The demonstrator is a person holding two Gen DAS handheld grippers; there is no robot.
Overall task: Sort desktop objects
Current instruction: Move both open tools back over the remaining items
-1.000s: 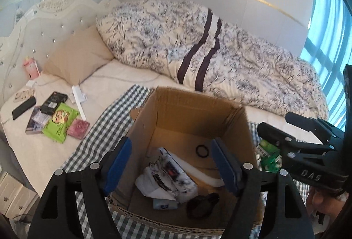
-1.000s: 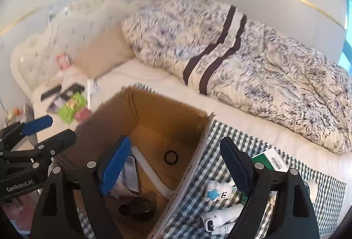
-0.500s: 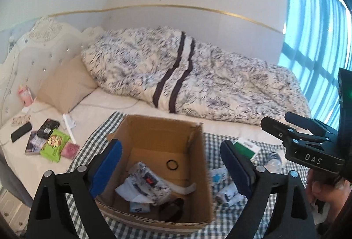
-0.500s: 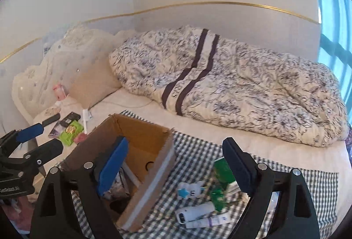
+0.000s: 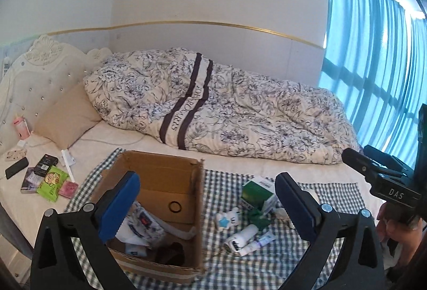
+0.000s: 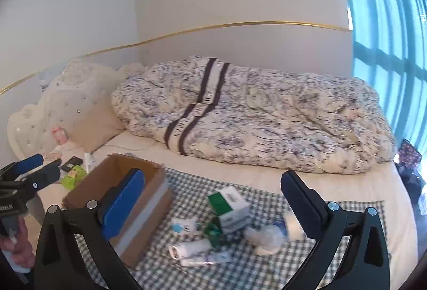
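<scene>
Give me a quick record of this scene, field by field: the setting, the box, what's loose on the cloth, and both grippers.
setting: checked cloth spread on a bed
box: open cardboard box, already holding items
loose on cloth: green-and-white carton, white star toy, white tubes
left gripper: open, empty
right gripper: open, empty

Cardboard box [image 5: 198, 212] contents partly hidden behind fingers [image 5: 120, 203].

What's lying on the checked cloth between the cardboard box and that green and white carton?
A small white toy with a blue star lies between the cardboard box and the green and white carton; the left wrist view shows it best.
</scene>
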